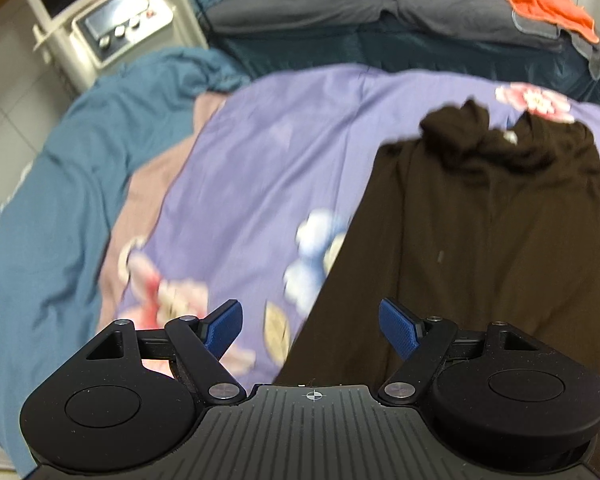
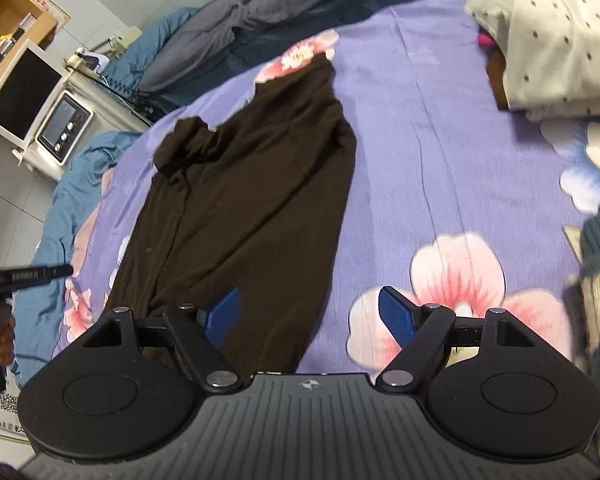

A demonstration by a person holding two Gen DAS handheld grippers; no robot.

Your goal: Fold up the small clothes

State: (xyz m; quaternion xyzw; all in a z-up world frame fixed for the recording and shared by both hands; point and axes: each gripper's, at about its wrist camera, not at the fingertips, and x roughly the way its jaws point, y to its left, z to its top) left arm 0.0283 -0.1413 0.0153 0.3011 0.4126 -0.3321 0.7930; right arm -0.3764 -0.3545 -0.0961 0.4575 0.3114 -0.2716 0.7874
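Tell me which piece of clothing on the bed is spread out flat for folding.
The dark brown garment, lying lengthwise on the purple floral sheet; the cream polka-dot one sits bunched in a heap.

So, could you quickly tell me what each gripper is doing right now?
Left gripper: open, holding nothing.
Right gripper: open, holding nothing, above the brown garment.

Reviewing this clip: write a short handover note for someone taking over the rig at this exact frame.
Left gripper: open, holding nothing, above the near left edge of the dark brown garment.
Right gripper: open, holding nothing, over its near right edge.
The garment lies lengthwise on the purple floral bedsheet, far end bunched.
Done: roughly laid out. Left: smooth the bunched end, then fold.
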